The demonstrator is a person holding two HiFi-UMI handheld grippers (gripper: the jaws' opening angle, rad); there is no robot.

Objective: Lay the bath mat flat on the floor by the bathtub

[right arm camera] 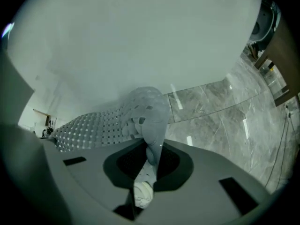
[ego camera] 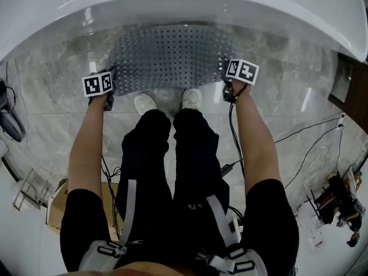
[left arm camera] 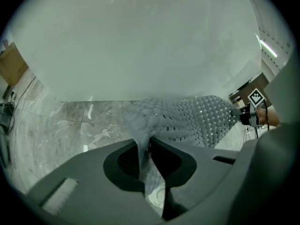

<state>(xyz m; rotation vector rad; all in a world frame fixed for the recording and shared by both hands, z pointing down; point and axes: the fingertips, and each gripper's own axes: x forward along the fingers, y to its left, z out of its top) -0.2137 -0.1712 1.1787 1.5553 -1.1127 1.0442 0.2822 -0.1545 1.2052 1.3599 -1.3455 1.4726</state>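
The grey perforated bath mat (ego camera: 169, 56) hangs spread between my two grippers, just in front of the white bathtub (ego camera: 172, 4) and over the marble floor (ego camera: 52, 96). My left gripper (ego camera: 112, 78) is shut on the mat's left near corner, and my right gripper (ego camera: 225, 75) is shut on its right near corner. In the left gripper view the mat (left arm camera: 201, 118) is pinched in the left gripper (left arm camera: 146, 146) and runs right toward the other gripper (left arm camera: 253, 111). In the right gripper view a bunched fold of mat (right arm camera: 103, 125) sits squeezed in the right gripper (right arm camera: 152, 146).
The person's white shoes (ego camera: 145, 103) (ego camera: 192, 98) stand just behind the mat's near edge. Cables (ego camera: 299, 137) trail over the floor at right. A cardboard box (ego camera: 57, 203) sits at lower left, a dark cabinet (ego camera: 348, 85) at right, and the tub wall (left arm camera: 140, 41) rises close ahead.
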